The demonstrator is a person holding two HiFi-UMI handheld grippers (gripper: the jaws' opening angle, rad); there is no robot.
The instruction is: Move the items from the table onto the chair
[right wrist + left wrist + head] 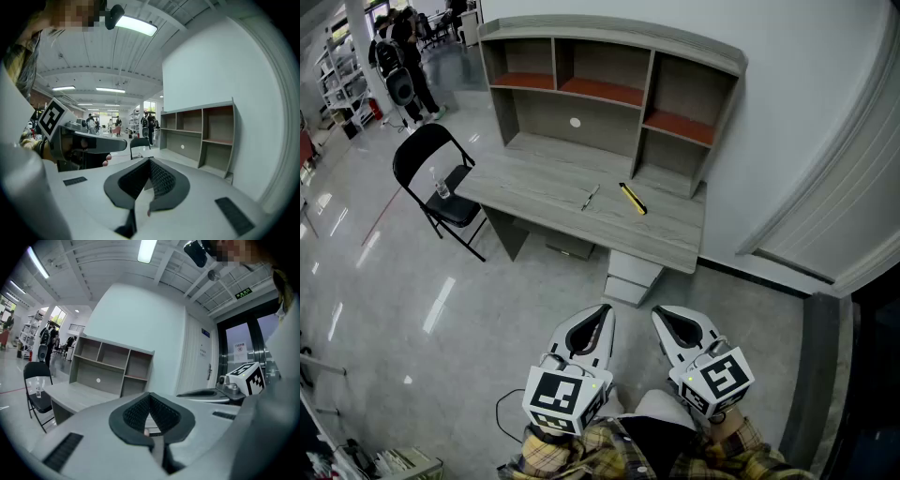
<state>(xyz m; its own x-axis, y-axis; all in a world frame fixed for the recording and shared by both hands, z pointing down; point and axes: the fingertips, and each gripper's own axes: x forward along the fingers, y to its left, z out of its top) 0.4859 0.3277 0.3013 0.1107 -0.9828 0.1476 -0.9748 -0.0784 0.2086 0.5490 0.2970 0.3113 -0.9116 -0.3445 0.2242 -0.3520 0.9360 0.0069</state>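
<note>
A grey desk [544, 187] with a shelf unit stands ahead of me. On its top lie a slim silver pen [591, 197] and a yellow-and-black tool [633, 200]. A black folding chair [420, 150] stands at the desk's left end, with a small clear glass [442, 187] on its seat. My left gripper [602, 312] and right gripper [661, 316] hover side by side near my body, well short of the desk, both shut and holding nothing. In the left gripper view the shut left gripper [150, 401] points at the desk [79, 397] and chair [37, 385]. The right gripper view shows the shut right gripper [150, 168] the same way.
A small drawer unit [630, 277] sits under the desk's front. A white wall and a door [825, 216] run along the right. Several people [403, 56] and shelving racks stand far off at the back left. Glossy grey floor lies between me and the desk.
</note>
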